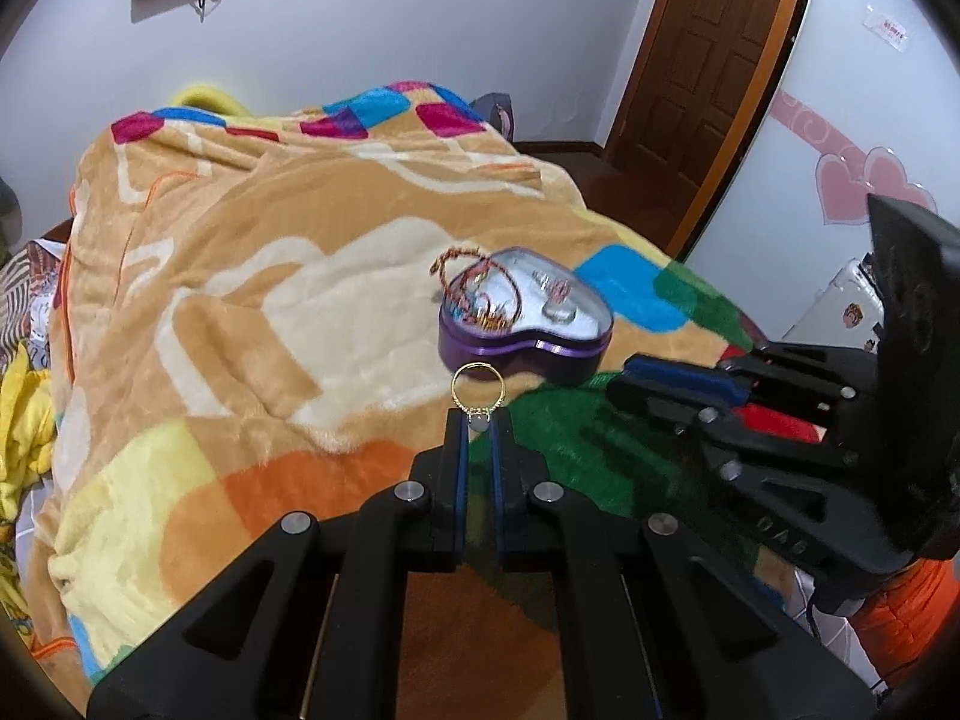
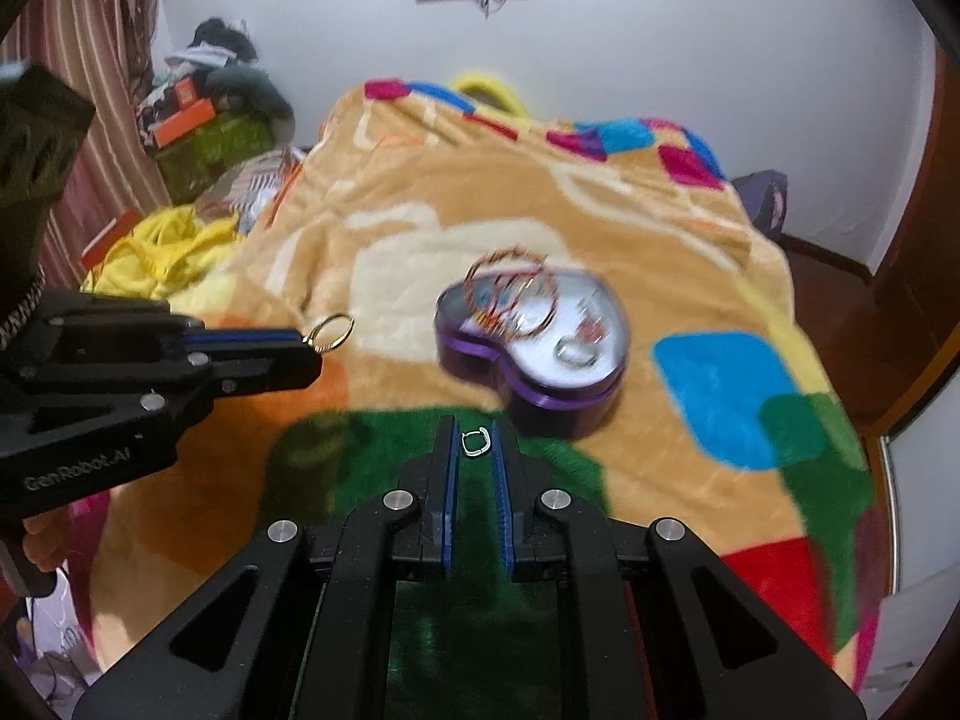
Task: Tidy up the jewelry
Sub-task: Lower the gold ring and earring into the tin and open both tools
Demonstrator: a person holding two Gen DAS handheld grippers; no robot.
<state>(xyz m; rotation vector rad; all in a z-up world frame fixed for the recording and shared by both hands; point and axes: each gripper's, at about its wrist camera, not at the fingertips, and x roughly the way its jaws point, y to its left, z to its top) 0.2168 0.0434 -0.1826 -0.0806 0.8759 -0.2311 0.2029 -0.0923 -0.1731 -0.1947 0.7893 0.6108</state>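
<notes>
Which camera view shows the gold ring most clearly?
The left wrist view. There the gold ring stands upright at the tips of the left gripper, sharp, its whole hoop facing the camera. The right wrist view shows the same ring from the side, smaller and slightly blurred, at the gripper's tip against the blanket.

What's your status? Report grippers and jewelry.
Left gripper shut on gold ring. Right gripper shut on small silver ring. Purple heart-shaped tin ahead, path unobstructed.

Bed under a patchwork fleece blanket [image 1: 270, 276], purple heart-shaped jewelry box [image 1: 528, 324] resting on it toward three o'clock
</notes>
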